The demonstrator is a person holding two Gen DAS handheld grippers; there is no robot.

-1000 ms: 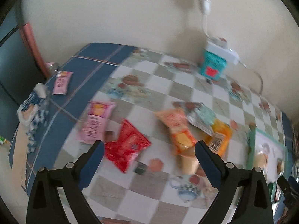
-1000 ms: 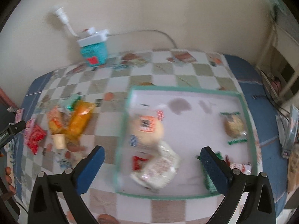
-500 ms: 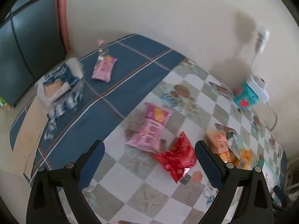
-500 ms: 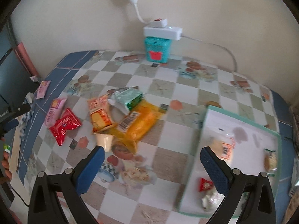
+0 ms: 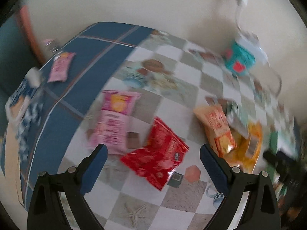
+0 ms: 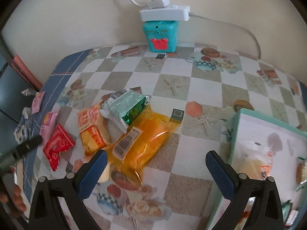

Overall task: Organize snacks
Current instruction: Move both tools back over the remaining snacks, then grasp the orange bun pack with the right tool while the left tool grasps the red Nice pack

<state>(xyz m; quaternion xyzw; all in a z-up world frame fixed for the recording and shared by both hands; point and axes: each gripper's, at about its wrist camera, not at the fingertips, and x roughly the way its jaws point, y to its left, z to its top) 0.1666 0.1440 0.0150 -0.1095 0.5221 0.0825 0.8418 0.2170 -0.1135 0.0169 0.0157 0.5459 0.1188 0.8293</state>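
Checkered tablecloth (image 5: 172,103) fills my left view: my left gripper (image 5: 153,159) gapes wide, empty, above the red packet (image 5: 157,159), pink packet (image 5: 115,118) beside it. Right view: my right gripper (image 6: 156,164) spread wide, empty, over the orange bag (image 6: 147,140); tray (image 6: 235,134) at right.

wall (image 6: 76,15): plain cream | table (image 6: 207,88): checkered cloth, blue border | light: soft daylight
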